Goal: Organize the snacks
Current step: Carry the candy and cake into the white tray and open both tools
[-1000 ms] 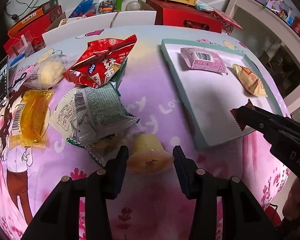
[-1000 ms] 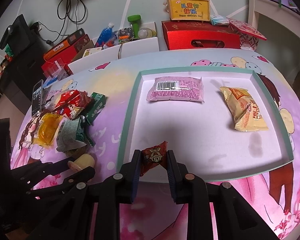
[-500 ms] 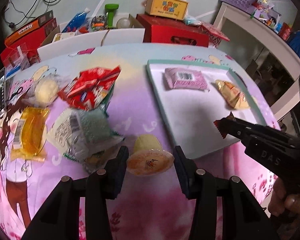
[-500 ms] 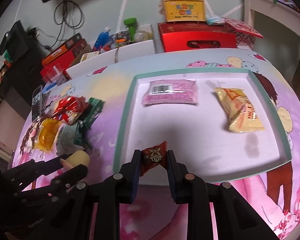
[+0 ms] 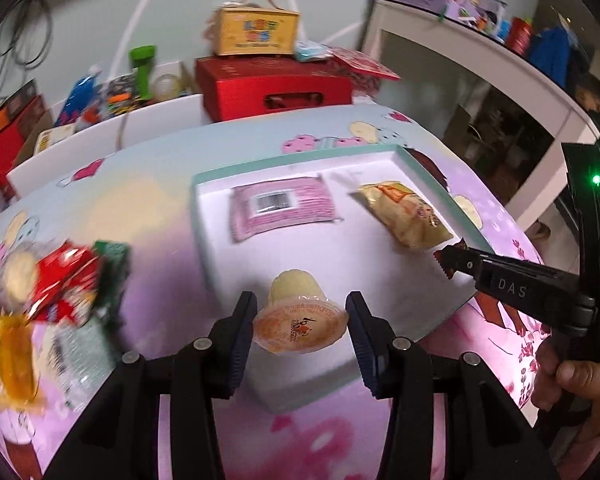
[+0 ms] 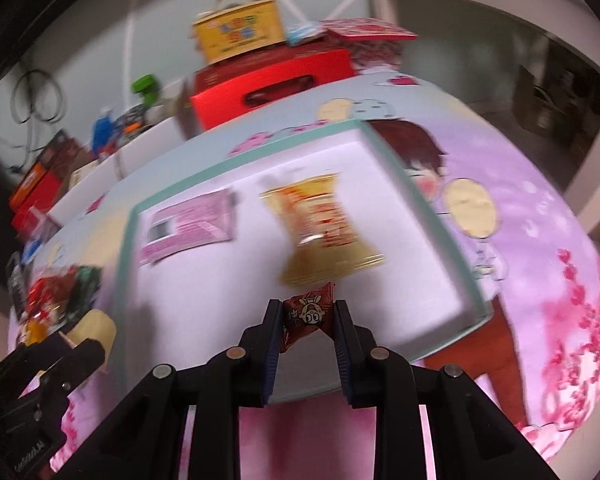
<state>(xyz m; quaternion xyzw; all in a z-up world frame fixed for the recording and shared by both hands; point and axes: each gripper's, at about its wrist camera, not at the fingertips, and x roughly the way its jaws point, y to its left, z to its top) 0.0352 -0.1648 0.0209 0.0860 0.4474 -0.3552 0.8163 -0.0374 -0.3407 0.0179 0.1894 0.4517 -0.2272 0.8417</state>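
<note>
Far beyond my fingers: red box [image 5: 276, 90] with yellow handled carton [image 5: 256, 26] on top. Green bottle [image 5: 142, 66] up-left. White shelf unit [image 5: 480, 92] off to my right.

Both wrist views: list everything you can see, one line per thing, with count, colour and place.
tray: one, white with teal rim, on the cartoon tablecloth
pink packet: one, in tray, far left
yellow packet: one, in tray, far right
loose snack pile: several, red, green, orange, left of tray, blurred
red box: one, behind the table
yellow carry box: one, on the red box
jelly cup: one, pale yellow, in left tongs
brown candy: one, in right tongs
hand: one, holding right tongs
</note>
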